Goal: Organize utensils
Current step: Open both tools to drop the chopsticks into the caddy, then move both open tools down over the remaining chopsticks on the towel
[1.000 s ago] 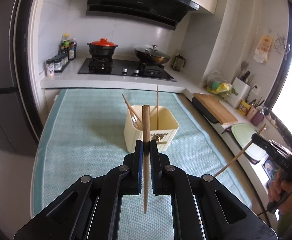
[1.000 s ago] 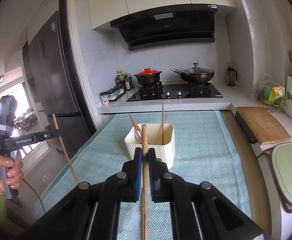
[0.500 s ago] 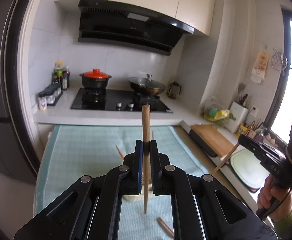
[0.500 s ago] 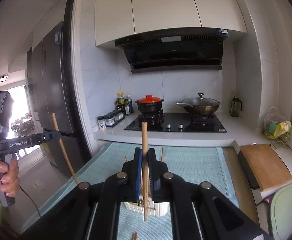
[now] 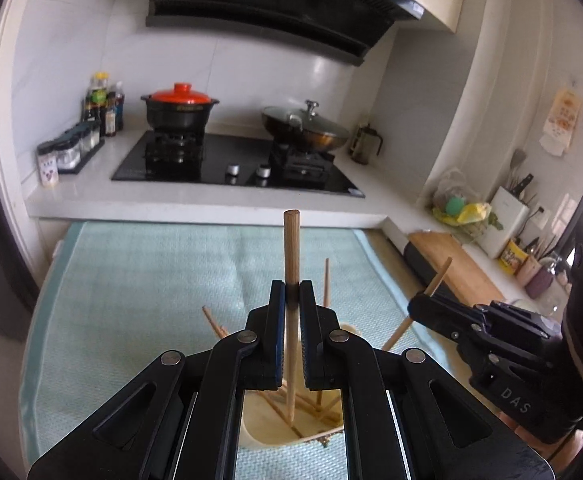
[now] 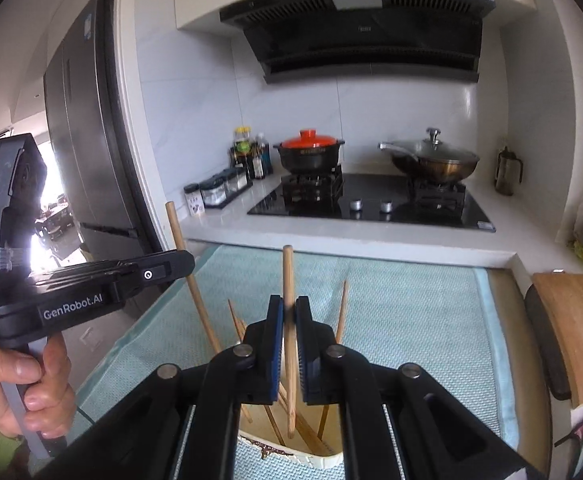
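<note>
Chopsticks [image 5: 291,256] clamped upright | tips inside holder [image 5: 251,428] rim | mat [image 5: 151,280] around

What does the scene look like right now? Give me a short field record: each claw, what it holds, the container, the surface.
left claw: shut on a wooden chopstick, upright, lower tip inside the holder
right claw: shut on a second chopstick, upright, tip down in the holder
holder: cream container, directly under both claws, several chopsticks already leaning inside
surface: teal mat on the counter
background: stove with red-lidded pot and wok
</note>
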